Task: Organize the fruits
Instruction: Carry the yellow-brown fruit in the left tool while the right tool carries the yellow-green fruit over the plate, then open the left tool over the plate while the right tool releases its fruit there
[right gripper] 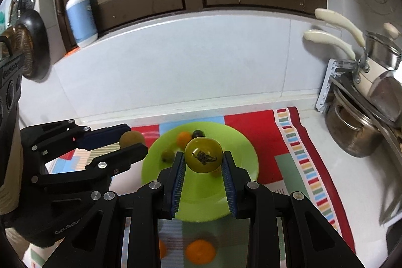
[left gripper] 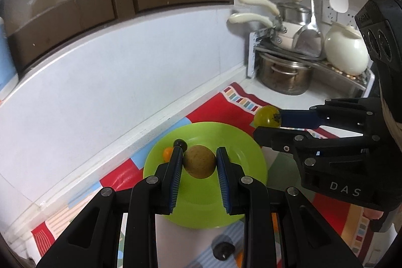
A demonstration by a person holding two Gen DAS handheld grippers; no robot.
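My left gripper (left gripper: 199,155) is shut on a brownish-green kiwi-like fruit (left gripper: 199,163), held above a lime-green plate (left gripper: 251,160). My right gripper (right gripper: 203,157) is shut on a yellow-green tomato (right gripper: 203,155) with a dried stem, over the same plate (right gripper: 238,150). Each gripper shows in the other view: the right gripper (left gripper: 267,123) with its tomato (left gripper: 267,116) at the right, the left gripper (right gripper: 137,138) with its fruit (right gripper: 131,138) at the left. On the plate lie a small orange fruit (right gripper: 184,138), a dark fruit (right gripper: 198,134) and a small green fruit (right gripper: 167,155).
The plate sits on a colourful patterned mat (right gripper: 289,142) against a white tiled wall. An orange (right gripper: 200,251) and a dark fruit (left gripper: 223,250) lie on the mat nearer me. A rack of pots and pans (right gripper: 359,117) stands at the right; a pump bottle (right gripper: 80,14) stands on the ledge.
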